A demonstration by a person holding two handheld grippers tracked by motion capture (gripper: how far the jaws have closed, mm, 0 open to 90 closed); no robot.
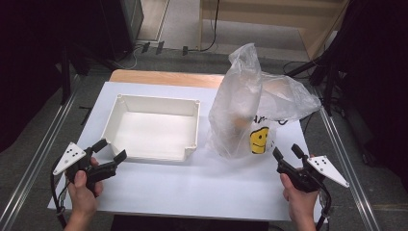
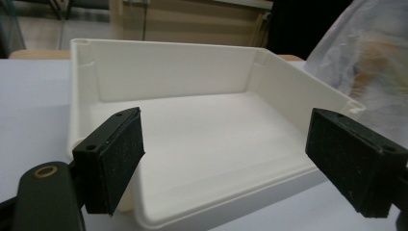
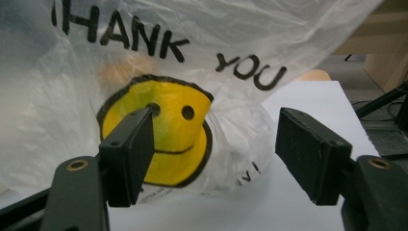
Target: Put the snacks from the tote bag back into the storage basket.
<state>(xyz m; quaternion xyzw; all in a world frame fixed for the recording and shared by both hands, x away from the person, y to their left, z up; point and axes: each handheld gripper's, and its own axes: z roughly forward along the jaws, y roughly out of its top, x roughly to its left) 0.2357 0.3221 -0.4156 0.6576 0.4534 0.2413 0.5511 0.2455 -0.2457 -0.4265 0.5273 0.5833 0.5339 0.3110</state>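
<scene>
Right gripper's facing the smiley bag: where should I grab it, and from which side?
Probably take the plastic bag by the bunched neck at its top, from the near right side. The lower part bulges with contents and looks too wide for the open right gripper.

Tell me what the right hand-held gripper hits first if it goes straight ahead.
Probably the bag: the open right hand-held gripper points at its smiley print, with nothing between, though the gap is hard to judge.

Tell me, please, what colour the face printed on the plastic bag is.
Yellow with black outline, clearest in the right gripper view: smiley face.
</scene>
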